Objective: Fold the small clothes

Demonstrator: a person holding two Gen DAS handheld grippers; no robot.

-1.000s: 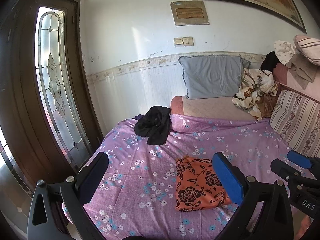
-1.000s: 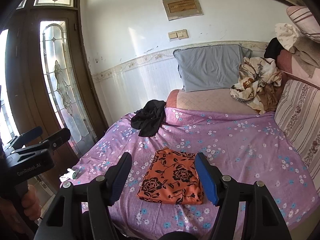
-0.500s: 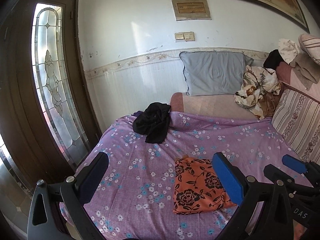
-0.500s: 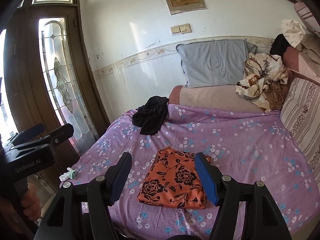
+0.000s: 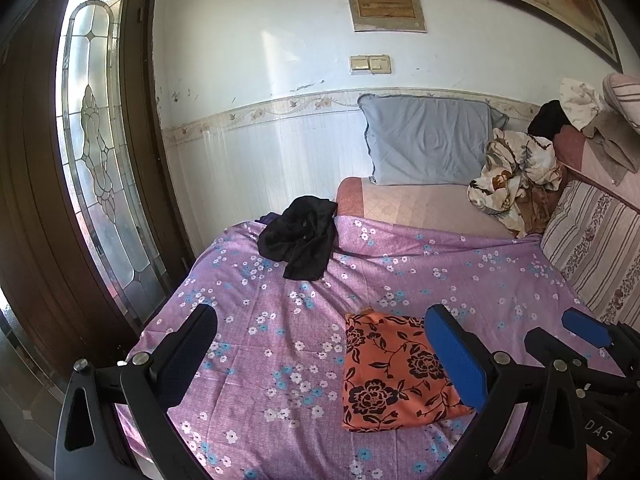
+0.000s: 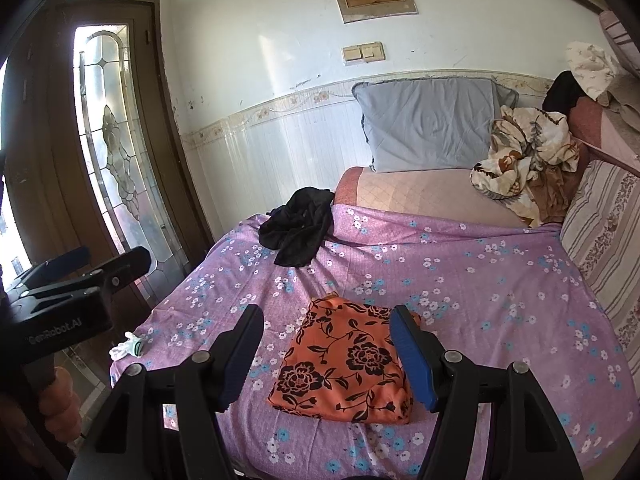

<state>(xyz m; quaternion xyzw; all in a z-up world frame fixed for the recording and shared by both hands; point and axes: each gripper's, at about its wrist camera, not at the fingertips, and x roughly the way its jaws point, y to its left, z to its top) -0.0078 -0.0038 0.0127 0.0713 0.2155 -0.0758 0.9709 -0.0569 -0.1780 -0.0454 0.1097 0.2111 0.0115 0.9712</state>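
A folded orange cloth with black flowers (image 5: 394, 372) lies near the front of the purple flowered bedsheet (image 5: 460, 276); it also shows in the right wrist view (image 6: 344, 368). A crumpled black garment (image 5: 300, 238) lies at the sheet's far left, also in the right wrist view (image 6: 298, 226). My left gripper (image 5: 320, 356) is open and empty, held above the sheet left of the orange cloth. My right gripper (image 6: 326, 360) is open and empty, held above the orange cloth. Each gripper shows in the other's view, the right one (image 5: 580, 334) and the left one (image 6: 80, 268).
A grey pillow (image 5: 428, 142) leans on the wall at the back. A crumpled floral cloth (image 5: 514, 176) and piled bedding (image 5: 592, 120) lie at the right. A glass-panelled wooden door (image 5: 96, 168) stands left. A small white item (image 6: 128, 346) lies at the sheet's left edge.
Both grippers have pulled back and risen a little from the bed, still open. The orange cloth and the black garment have not moved.
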